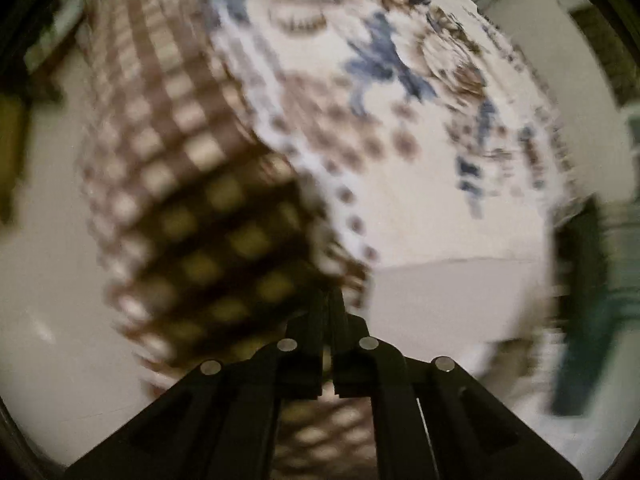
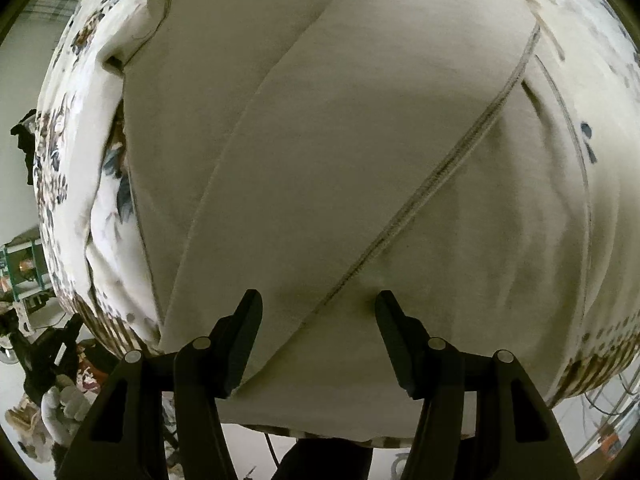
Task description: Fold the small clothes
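Note:
In the blurred left wrist view, my left gripper (image 1: 329, 300) is shut on a brown-and-cream checkered garment (image 1: 188, 184), which hangs in front of it above the flower-patterned tablecloth (image 1: 400, 92). In the right wrist view, my right gripper (image 2: 318, 300) is open, its fingers (image 2: 246, 320) close over a folded cream garment (image 2: 340, 160) lying flat on the same tablecloth (image 2: 68, 152). A stitched hem runs diagonally across the cream garment, ending between the fingertips.
The table edge curves along the left and bottom of the right wrist view, with cluttered items on the floor (image 2: 60, 380) below it. A dark green object (image 1: 592, 320) stands at the right of the left wrist view.

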`<state>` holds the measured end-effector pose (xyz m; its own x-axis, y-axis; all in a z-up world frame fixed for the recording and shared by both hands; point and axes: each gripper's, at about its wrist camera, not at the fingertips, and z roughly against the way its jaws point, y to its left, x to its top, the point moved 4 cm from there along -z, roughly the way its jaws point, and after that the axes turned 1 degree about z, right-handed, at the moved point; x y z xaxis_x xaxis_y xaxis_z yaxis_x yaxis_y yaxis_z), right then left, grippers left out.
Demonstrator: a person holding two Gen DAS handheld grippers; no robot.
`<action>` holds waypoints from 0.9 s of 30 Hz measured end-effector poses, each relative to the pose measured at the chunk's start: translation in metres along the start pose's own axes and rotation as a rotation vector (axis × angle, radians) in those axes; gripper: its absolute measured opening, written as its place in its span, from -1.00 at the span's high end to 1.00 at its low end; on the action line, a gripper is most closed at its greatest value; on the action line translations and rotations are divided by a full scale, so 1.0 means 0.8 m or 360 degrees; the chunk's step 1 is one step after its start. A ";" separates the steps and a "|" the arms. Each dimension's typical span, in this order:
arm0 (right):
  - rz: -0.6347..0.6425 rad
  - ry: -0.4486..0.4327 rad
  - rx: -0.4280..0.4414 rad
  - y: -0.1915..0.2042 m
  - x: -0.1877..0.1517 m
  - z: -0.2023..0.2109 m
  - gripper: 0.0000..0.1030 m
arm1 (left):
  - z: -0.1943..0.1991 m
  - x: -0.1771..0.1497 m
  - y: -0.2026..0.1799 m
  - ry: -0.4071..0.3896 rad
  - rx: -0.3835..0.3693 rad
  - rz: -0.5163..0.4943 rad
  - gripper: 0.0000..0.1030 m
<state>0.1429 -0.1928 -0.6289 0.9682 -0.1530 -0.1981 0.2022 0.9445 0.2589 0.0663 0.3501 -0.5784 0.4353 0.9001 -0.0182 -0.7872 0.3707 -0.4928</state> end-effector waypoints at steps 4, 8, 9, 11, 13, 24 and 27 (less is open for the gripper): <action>0.0030 -0.0008 -0.0017 0.021 0.004 -0.010 -0.19 | -0.036 -0.013 -0.010 0.0137 -0.0246 0.0086 -0.26; 0.0040 -0.0013 -0.0030 0.019 0.010 -0.004 -0.19 | -0.062 -0.016 -0.024 0.0112 -0.0199 0.0049 -0.34; 0.0042 -0.0015 -0.0033 0.016 0.011 -0.002 -0.19 | -0.065 -0.013 -0.029 0.0092 -0.0172 0.0035 -0.34; 0.0038 -0.0009 -0.0033 0.013 0.014 -0.002 -0.19 | -0.064 -0.014 -0.035 0.0034 -0.0101 0.0021 -0.33; 0.0032 -0.0002 -0.0037 0.023 0.013 -0.012 -0.19 | -0.061 -0.018 -0.047 -0.0040 0.0026 -0.0079 -0.09; 0.0089 0.0004 -0.0059 0.035 0.009 -0.013 -0.19 | 0.025 -0.006 -0.051 -0.0293 0.0148 -0.0244 0.92; 0.0059 -0.0006 -0.0057 0.038 0.011 -0.013 -0.19 | 0.034 0.004 -0.041 -0.0294 0.0140 -0.0211 0.92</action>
<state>0.1562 -0.1624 -0.6326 0.9755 -0.1185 -0.1854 0.1606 0.9594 0.2319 0.0817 0.3471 -0.5384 0.4562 0.8659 0.2051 -0.7672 0.4995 -0.4025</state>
